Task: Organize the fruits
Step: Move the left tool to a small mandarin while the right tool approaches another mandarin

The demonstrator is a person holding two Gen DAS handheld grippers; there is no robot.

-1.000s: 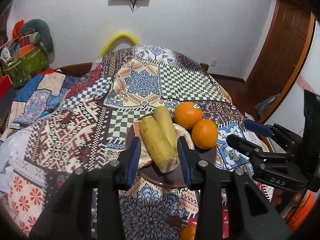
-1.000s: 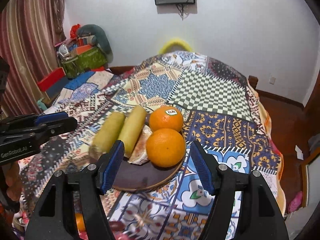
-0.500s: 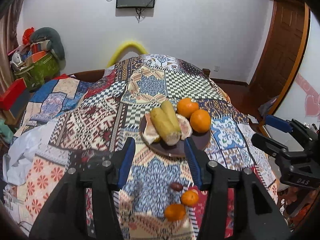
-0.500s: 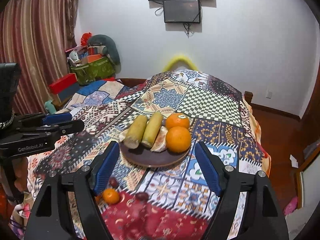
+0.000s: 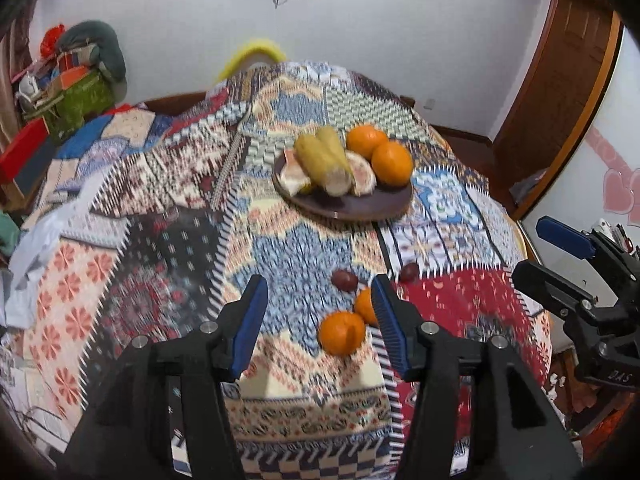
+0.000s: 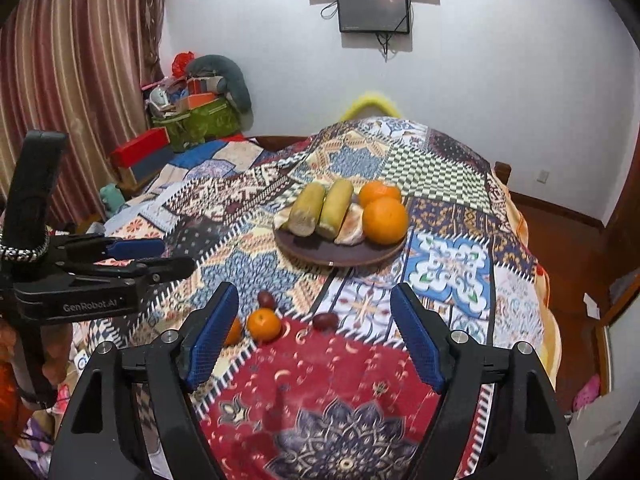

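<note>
Patchwork quilt (image 6: 448,264) lies below both downward-tilted grippers, left gripper (image 5: 318,320) fingers opening, right gripper (image 6: 314,336) fingers apart, both empty.

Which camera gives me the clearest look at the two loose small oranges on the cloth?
The left wrist view: the near small orange shows whole, with the second partly behind the left tool's finger. In the right wrist view one is clear, while the other is mostly hidden behind the right tool's finger.

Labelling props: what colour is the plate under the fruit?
Dark brown plate, clearest in the right wrist view.
</note>
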